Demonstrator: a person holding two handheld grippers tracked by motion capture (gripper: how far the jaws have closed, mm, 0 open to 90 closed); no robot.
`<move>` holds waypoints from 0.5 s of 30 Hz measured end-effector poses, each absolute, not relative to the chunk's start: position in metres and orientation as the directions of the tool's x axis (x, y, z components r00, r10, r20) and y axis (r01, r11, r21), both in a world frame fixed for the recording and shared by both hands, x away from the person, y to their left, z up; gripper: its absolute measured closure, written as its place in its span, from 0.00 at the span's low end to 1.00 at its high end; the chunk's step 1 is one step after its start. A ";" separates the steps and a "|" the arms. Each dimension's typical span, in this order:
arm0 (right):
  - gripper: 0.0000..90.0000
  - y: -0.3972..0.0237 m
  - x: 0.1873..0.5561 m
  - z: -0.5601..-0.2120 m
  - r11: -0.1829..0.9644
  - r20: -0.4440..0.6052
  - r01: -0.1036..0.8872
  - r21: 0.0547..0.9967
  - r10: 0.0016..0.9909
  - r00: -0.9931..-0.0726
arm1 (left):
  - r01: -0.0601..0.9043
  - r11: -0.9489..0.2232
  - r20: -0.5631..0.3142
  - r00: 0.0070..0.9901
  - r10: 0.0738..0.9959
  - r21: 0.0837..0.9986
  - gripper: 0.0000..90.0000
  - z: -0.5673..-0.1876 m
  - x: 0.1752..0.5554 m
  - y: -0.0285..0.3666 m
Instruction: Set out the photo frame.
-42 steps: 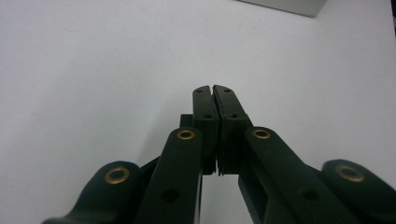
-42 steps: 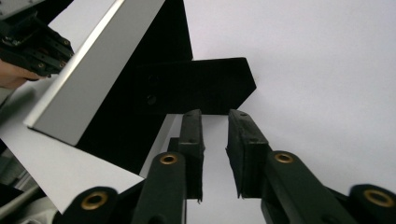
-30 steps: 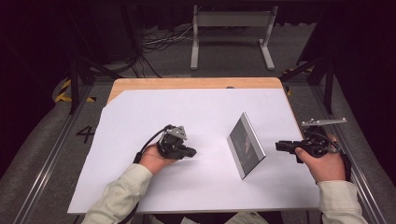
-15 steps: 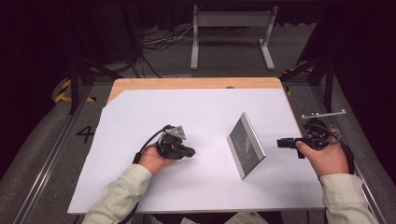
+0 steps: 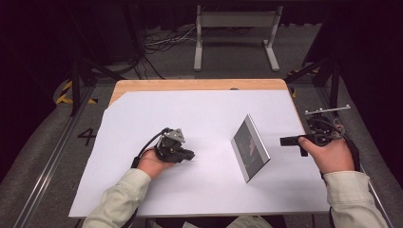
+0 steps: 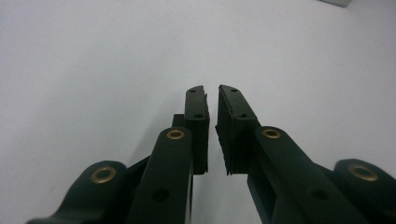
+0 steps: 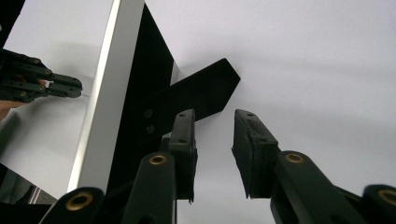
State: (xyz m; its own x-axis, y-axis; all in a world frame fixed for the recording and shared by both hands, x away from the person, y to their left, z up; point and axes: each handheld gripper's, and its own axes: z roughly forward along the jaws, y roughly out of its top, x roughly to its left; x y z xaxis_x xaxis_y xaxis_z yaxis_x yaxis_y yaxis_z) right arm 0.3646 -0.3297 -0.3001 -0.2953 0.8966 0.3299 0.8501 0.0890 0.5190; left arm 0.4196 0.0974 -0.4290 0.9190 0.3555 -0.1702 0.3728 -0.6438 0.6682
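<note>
White paper covers the table (image 5: 142,109); from above, the picture frame (image 5: 250,147) stands propped between the left gripper (image 5: 189,155) and right gripper (image 5: 285,141), touched by neither. Left gripper view: jaws just opening, narrowly parted, empty. Right gripper view: jaws just opening beside the frame's stand (image 7: 201,95), empty; the frame looks released, standing alone.

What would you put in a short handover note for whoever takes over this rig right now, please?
Left tongs: low over the white sheet, jaws just opening, nothing between them.
Right tongs: at the table's right edge, behind the frame, jaws just opening, empty.
Picture frame: standing tilted on its black back strut, right of centre, apart from both tongs.
Done: frame looks set up and released.
Left: probably only checking that it stands.
</note>
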 end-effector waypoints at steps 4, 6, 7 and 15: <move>0.77 -0.323 0.367 -0.295 0.098 0.321 0.853 0.513 0.899 -0.297 | 0.386 -0.633 -0.171 0.912 0.374 0.671 0.91 -0.429 0.416 0.106; 0.77 -0.319 0.369 -0.291 0.103 0.318 0.854 0.510 0.900 -0.298 | 0.391 -0.628 -0.172 0.908 0.382 0.673 0.91 -0.429 0.415 0.109; 0.77 -0.317 0.369 -0.289 0.105 0.314 0.854 0.509 0.901 -0.298 | 0.393 -0.625 -0.174 0.907 0.383 0.675 0.91 -0.428 0.415 0.111; 0.75 -0.306 0.372 -0.279 0.127 0.297 0.851 0.509 0.902 -0.312 | 0.404 -0.620 -0.179 0.902 0.393 0.673 0.91 -0.429 0.416 0.113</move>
